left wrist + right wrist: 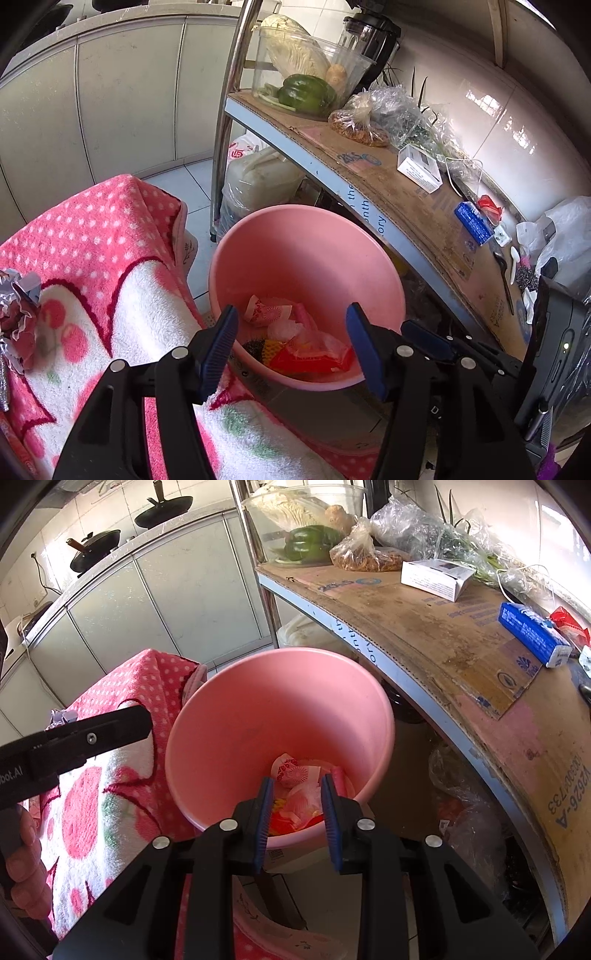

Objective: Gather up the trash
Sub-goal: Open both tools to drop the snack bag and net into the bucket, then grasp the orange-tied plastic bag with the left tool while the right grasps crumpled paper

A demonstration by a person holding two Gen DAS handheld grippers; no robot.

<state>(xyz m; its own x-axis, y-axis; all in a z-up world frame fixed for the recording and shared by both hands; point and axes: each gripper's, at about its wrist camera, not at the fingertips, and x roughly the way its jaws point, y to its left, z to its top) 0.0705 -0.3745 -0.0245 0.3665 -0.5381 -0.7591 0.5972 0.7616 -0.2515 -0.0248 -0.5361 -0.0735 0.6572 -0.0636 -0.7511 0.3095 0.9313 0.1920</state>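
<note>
A: Both grippers hang over the pink bin (236, 716). The right gripper (297, 819) has its jaws part open with nothing between them; the left gripper (291, 350) is spread wide, also empty.

B: And the trash?

A: Wrappers (303, 339) lie at the bottom of the bin. One more crumpled piece (16, 314) sits on the towel (122, 280), far left in the left view.

B: What could go wrong?

A: The grippers are close together, so swinging left for that piece could knock one against the other. The towel is soft and loose; a low grab might pinch the cloth along with the piece and drag it.

B: Anything else near?

A: The bin stands just beside the towel, so a snagged towel may nudge it. To the right, a cardboard-covered shelf (424, 627) crowds that side.

B: Farther off?

A: A white box (436, 574), a blue packet (532, 635), bagged greens (413, 528), a green pepper (306, 92). Beyond, cabinets (129, 92).
</note>
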